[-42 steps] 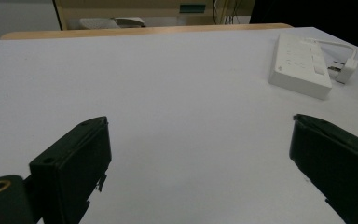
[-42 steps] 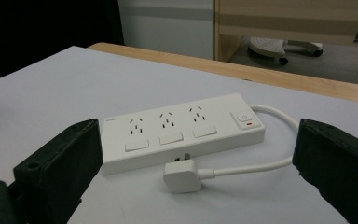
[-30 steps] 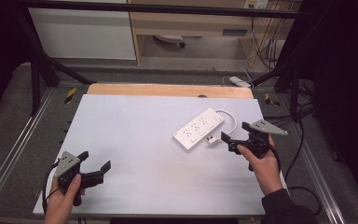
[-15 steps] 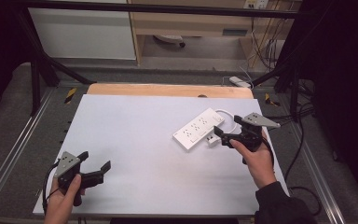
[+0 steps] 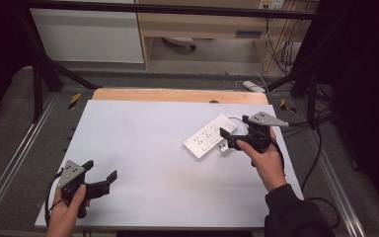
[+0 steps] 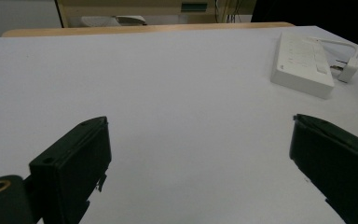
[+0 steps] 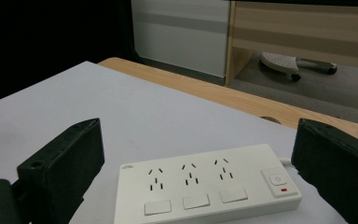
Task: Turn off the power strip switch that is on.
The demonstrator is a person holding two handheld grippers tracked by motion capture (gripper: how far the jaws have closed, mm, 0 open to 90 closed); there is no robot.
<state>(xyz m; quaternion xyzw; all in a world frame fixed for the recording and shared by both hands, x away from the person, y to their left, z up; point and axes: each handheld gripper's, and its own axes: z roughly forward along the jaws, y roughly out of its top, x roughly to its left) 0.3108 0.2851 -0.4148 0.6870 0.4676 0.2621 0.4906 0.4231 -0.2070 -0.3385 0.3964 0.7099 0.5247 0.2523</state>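
High view: right gripper [image 5: 229, 138] at right of centre, jaws spread wide, covering the near right end of the white power strip [image 5: 208, 137]; whether a jaw touches the strip hard to make out. Plug [image 5: 223, 148] just below the strip, half hidden by the gripper; its cable [image 5: 234, 117] curling out behind the strip's upper right end. Left gripper [image 5: 102, 178] at lower left, jaws wide with nothing between them, well apart from the strip.

Left gripper view: both jaws cut off by the bottom edge; strip far off at upper right.

Right gripper view: jaws wide at either side, strip lying between them farther on, its bottom left corner cut off by the frame edge; brand mark at its left end too small to read.

White table [image 5: 143, 133] with a wooden strip [image 5: 177, 95] along its far edge; grey floor, dark frame bars, pale cabinets and tangled cables beyond.

Long axis of the strip, in the high view, running from lower left to upper right; sockets facing up, three in a row, switch at the upper right end.
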